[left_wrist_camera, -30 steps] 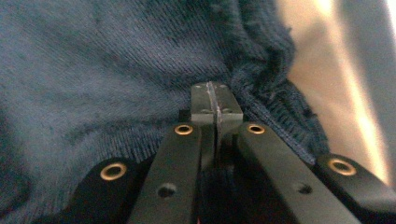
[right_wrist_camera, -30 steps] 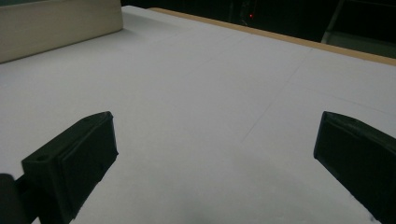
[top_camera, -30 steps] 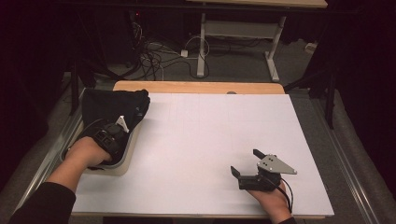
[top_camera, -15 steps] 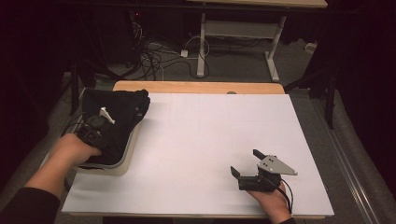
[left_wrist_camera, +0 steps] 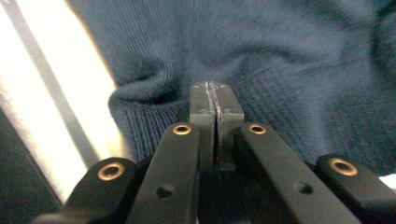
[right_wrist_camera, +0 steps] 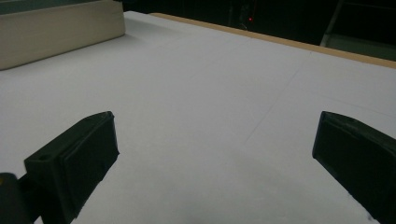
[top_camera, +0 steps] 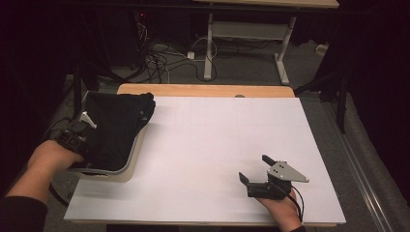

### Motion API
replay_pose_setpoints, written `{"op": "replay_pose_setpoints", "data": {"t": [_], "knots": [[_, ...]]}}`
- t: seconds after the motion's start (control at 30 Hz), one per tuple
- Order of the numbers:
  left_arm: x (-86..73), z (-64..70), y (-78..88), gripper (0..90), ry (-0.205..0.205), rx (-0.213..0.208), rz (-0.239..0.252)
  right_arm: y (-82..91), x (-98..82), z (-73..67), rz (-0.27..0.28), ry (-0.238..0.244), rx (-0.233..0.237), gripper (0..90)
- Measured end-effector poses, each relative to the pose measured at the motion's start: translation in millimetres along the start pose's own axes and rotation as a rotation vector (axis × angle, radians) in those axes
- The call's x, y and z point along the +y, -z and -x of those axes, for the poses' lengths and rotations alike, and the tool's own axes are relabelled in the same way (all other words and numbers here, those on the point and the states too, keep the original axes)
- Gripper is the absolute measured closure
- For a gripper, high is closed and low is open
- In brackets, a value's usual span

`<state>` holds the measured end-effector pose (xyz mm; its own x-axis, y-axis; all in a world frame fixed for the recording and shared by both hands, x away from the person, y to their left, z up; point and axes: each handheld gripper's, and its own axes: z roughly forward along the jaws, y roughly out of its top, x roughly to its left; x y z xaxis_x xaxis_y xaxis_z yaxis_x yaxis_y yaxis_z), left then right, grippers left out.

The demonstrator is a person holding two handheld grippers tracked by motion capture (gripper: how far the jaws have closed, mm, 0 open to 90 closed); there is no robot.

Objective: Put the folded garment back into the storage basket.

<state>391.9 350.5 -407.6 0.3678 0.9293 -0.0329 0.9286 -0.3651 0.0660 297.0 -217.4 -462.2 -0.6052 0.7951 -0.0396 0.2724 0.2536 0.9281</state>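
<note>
A dark blue knit garment [top_camera: 118, 125] lies heaped in a cream basket [top_camera: 128, 166] at the table's left edge. My left gripper [top_camera: 83, 131] sits low over the garment's left side, with the hand behind it. In the left gripper view its jaws [left_wrist_camera: 213, 93] are pressed together over the garment's ribbed edge [left_wrist_camera: 280, 46]; a fold puckers just left of the tips, and I cannot tell whether any fabric is caught. My right gripper [top_camera: 255, 168] rests open on the white table sheet [top_camera: 217, 130] near the front right, with nothing between its fingers [right_wrist_camera: 215, 140].
The cream basket wall [right_wrist_camera: 56, 28] stands far left in the right gripper view. A wooden strip [top_camera: 203, 90] borders the table's far edge. Behind it are cables and desk legs [top_camera: 209, 48] on the floor. A metal rail [top_camera: 360, 169] runs along the right side.
My left hand and gripper have slid left across the garment, from its middle toward the basket's left rim. The right gripper has stayed where it was.
</note>
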Motion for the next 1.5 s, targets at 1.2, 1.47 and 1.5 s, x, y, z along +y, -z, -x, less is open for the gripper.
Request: {"op": "replay_pose_setpoints", "data": {"t": [1.2, 1.47, 1.5], "knots": [[41.9, -16.1, -33.8, 86.8, 0.123, 0.103, 0.302, 6.3, -4.7, 0.8, -0.003, -0.012, -0.030, 1.0], [50.0, -18.8, -47.5, 86.8, 0.123, 0.092, 0.274, 9.7, -7.1, -1.7, -0.012, -0.003, -0.044, 1.0], [49.3, -19.5, -46.1, 86.8, 0.126, 0.079, 0.281, 10.3, -7.1, -1.7, -0.010, -0.004, -0.044, 1.0]]}}
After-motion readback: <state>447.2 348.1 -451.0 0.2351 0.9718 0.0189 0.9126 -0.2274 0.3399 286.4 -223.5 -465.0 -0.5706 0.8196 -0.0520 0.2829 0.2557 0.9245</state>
